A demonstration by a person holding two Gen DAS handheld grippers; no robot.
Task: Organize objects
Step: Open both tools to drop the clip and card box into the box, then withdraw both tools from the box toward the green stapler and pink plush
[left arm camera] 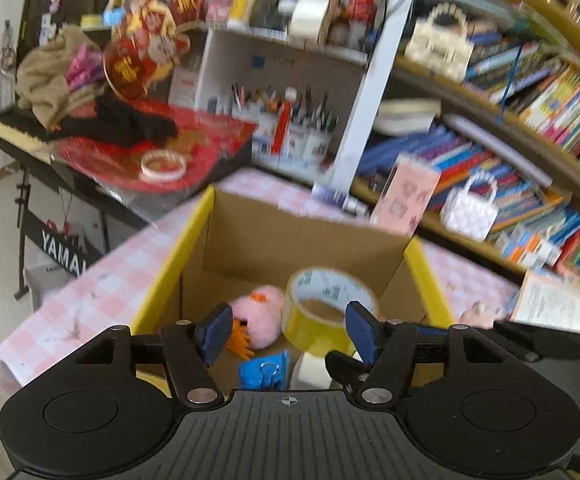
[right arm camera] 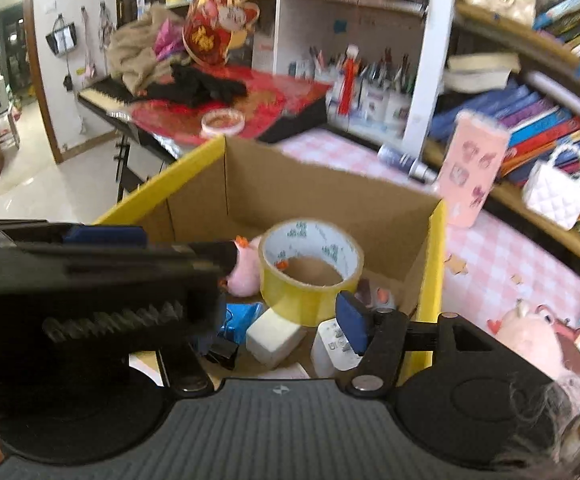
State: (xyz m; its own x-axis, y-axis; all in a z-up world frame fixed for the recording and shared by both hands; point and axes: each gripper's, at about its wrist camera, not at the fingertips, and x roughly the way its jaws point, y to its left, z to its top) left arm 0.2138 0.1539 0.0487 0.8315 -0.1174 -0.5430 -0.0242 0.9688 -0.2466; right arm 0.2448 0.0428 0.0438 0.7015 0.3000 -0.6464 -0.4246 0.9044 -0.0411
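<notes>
While the cardboard box (left arm camera: 305, 236) is serving as the collecting bin, I am reading its contents first: a yellow tape roll (left arm camera: 327, 308) is lying tilted against the right inner wall, a pink plush toy (left arm camera: 264, 312) is touching its left side, and a blue binder clip (left arm camera: 264, 372) and a white block (right arm camera: 274, 340) are resting nearer my edge. A white charger (right arm camera: 331, 346) is sitting just beside the block. These small things are sitting low inside, so I judge they are being gathered there to get them off the tabletop (left arm camera: 102, 292).

My left hand-held gripper (left arm camera: 286, 334) is hovering over the near rim, jaws spread wide, nothing between them; the tape roll is showing through the gap. My right hand-held gripper (right arm camera: 282, 312) is hanging over the same box. Only its right finger is showing clearly, since the left unit is crossing in front and hiding the other, so I cannot tell whether it is open or closed.

Room notes: the yellow-taped box edges are standing tall on both sides, so descent is looking confined to straight down. Another pink plush (right arm camera: 529, 336) is lying on the pink checked cloth to the right, outside the box, probably the next candidate. A pink card (right arm camera: 471, 168) is leaning near the bookshelf (right arm camera: 529, 92) behind. Both units are crowding each other closely.
</notes>
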